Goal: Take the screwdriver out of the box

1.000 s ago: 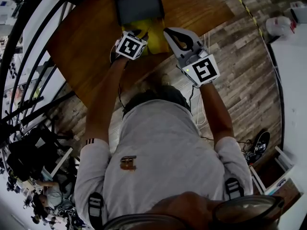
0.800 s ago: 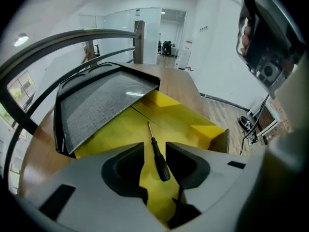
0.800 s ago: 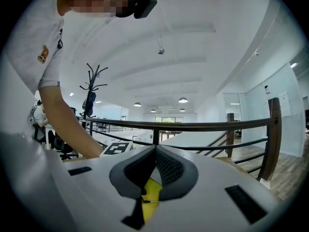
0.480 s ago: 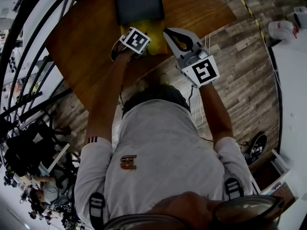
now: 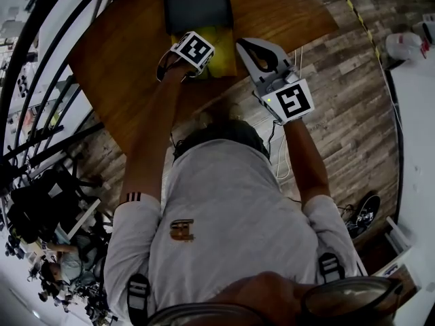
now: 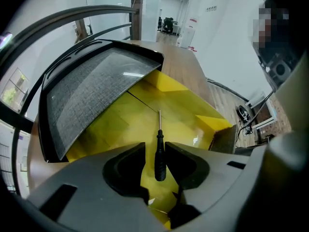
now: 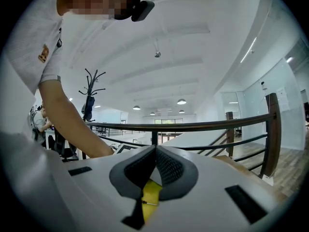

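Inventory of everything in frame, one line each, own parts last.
yellow-lined box with open dark grey lid: 1, yellow and grey, on the table
black-handled screwdriver: 1, black with metal shaft, lying in the box
brown wooden table: 1, brown, under the box
black metal railing: 1, black, beyond the table
wood-plank floor: 1, grey-brown, around the table
left gripper: 1, grey, over the box, fingers just opened, screwdriver handle between them
right gripper: 1, grey, right of the box, fingers together

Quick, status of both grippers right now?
Left gripper: open, jaws have just been opening; screwdriver handle sits between them, not clamped.
Right gripper: shut, holding nothing.
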Demonstrator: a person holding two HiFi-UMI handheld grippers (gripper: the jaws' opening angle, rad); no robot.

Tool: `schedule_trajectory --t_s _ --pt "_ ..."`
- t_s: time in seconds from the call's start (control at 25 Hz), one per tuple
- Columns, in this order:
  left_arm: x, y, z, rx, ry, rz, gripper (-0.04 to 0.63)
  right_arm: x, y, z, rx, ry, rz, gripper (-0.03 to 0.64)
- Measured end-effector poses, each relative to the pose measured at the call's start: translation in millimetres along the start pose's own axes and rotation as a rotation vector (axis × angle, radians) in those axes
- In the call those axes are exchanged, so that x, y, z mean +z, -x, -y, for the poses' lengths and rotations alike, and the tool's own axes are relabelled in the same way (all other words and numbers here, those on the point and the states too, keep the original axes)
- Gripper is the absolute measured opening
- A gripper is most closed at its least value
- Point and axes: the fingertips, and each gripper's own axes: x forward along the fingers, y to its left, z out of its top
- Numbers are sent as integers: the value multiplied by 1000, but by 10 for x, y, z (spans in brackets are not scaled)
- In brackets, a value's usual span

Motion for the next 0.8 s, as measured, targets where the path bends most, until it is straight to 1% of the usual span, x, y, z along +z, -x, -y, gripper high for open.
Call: schedule_trajectory --t_s 0.16,0.32,0.68,0.8 --pt "32 23 22 -7 3 -13 123 -7 79 42 -6 -4 -2 32" --pt "20 -3 16 -15 2 -28 80 -57 92 45 -7 -3 -8 32" --pt "-41 -3 61 -12 -8 -26 74 -77 127 -28 -6 2 -14 32" --pt "-47 35 76 -13 3 -4 74 -72 153 -45 -8 -2 -15 32"
